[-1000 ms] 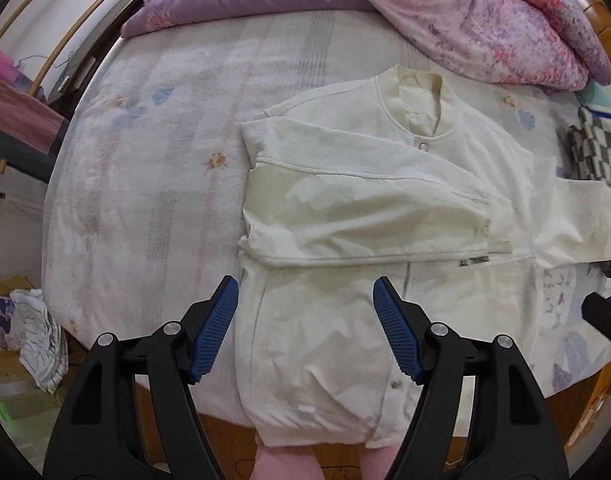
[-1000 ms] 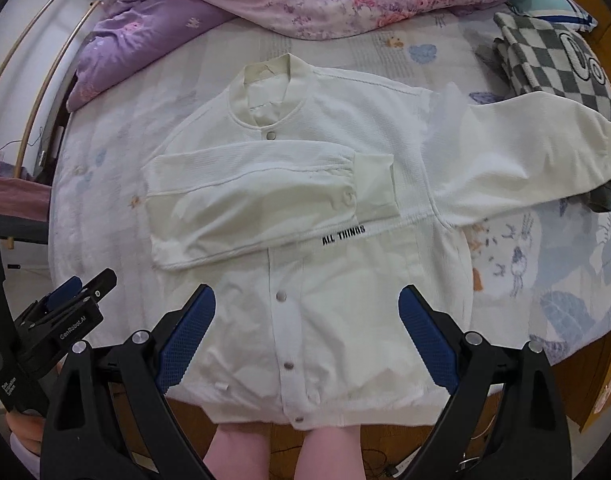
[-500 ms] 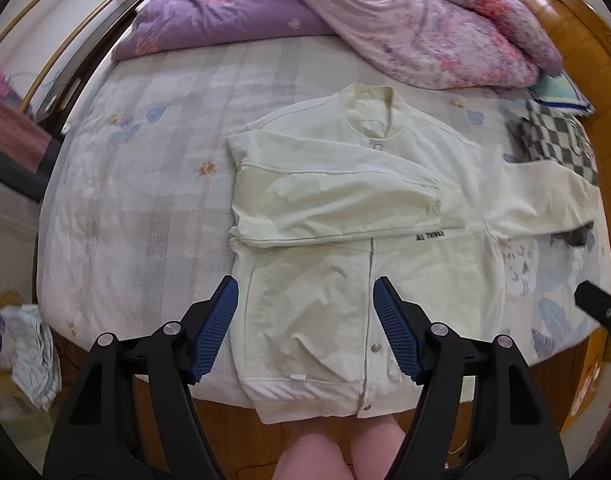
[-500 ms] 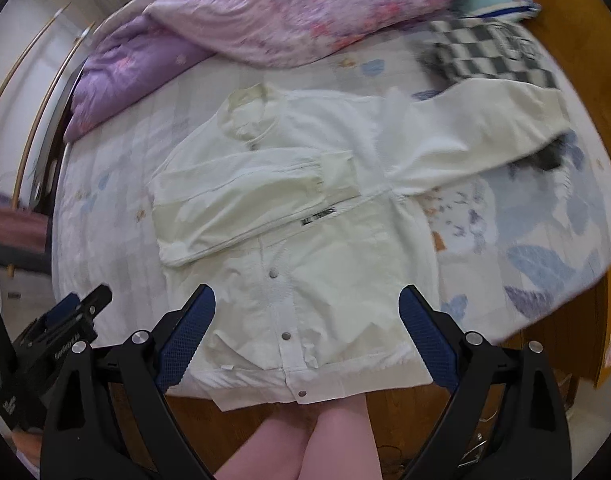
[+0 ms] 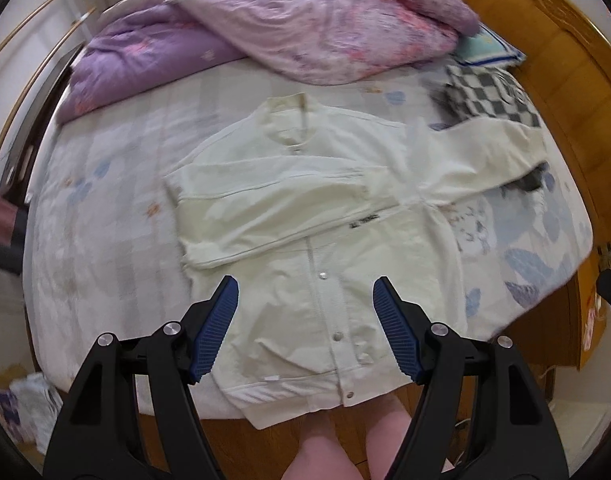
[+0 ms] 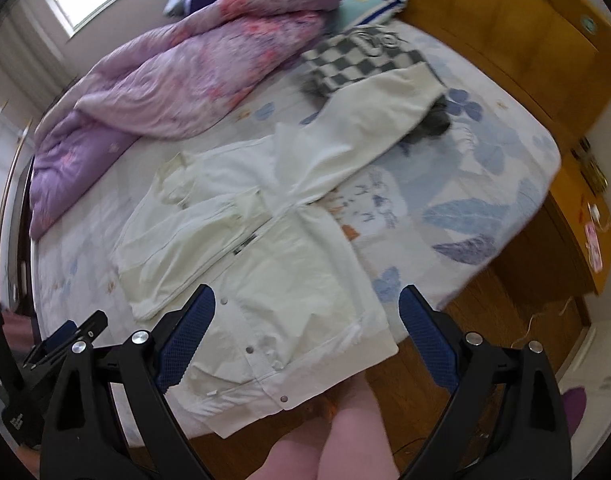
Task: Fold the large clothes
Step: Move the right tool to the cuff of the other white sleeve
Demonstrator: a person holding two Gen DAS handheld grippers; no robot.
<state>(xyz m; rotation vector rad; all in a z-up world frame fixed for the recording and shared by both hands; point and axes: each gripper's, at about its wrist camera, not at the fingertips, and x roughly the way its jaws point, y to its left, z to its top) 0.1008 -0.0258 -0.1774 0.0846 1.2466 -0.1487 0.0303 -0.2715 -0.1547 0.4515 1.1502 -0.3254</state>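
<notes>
Cream jacket [image 5: 317, 240] lies flat, one sleeve folded across, seemingly snapped shut.

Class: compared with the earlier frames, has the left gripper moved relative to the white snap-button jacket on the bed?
Yes. The left gripper has pulled up and away: the white snap-button jacket looks smaller against its fingers.

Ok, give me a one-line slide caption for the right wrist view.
Open right hand-held gripper above a white jacket on the bed, one sleeve folded across, the other stretched out.

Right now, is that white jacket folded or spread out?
Partly folded: the jacket lies flat, one sleeve across its chest, the other sleeve outstretched.
</notes>
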